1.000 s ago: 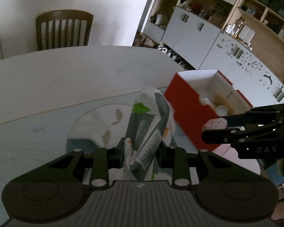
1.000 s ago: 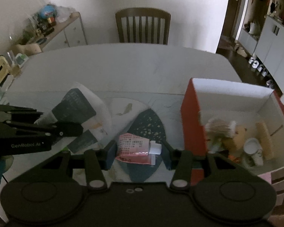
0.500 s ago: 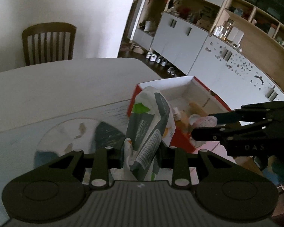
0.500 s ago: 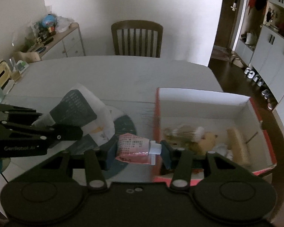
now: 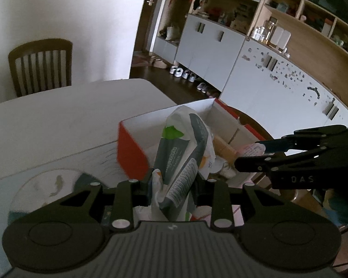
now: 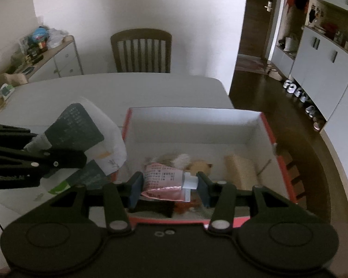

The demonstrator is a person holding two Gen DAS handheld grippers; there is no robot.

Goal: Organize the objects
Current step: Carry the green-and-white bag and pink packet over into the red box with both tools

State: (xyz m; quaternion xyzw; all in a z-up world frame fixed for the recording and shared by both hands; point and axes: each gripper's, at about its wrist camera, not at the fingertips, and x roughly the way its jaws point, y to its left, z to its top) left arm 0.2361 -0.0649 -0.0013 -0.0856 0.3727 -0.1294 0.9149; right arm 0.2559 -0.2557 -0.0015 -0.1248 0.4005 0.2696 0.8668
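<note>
My left gripper (image 5: 172, 185) is shut on a grey, white and green plastic package (image 5: 183, 153) and holds it upright just left of the red box (image 5: 132, 155). The package also shows in the right wrist view (image 6: 81, 129), with the left gripper (image 6: 58, 162) at the left. My right gripper (image 6: 168, 185) is shut on a pink tube with a white cap (image 6: 164, 180) and holds it above the inside of the red box with white walls (image 6: 197, 125). The right gripper (image 5: 250, 159) also shows in the left wrist view, over the box.
The box holds several small items, among them a tan roll (image 6: 239, 169). It stands on a white table (image 6: 127, 88) near the table's right edge. A wooden chair (image 6: 141, 51) stands behind the table. A sideboard (image 6: 46, 62) is at the left, white cabinets (image 5: 220, 53) at the right.
Both grippers have moved to the right with their loads. The pink tube has gone from above the table mat to above the inside of the box; the package now hangs by the box's left wall.
</note>
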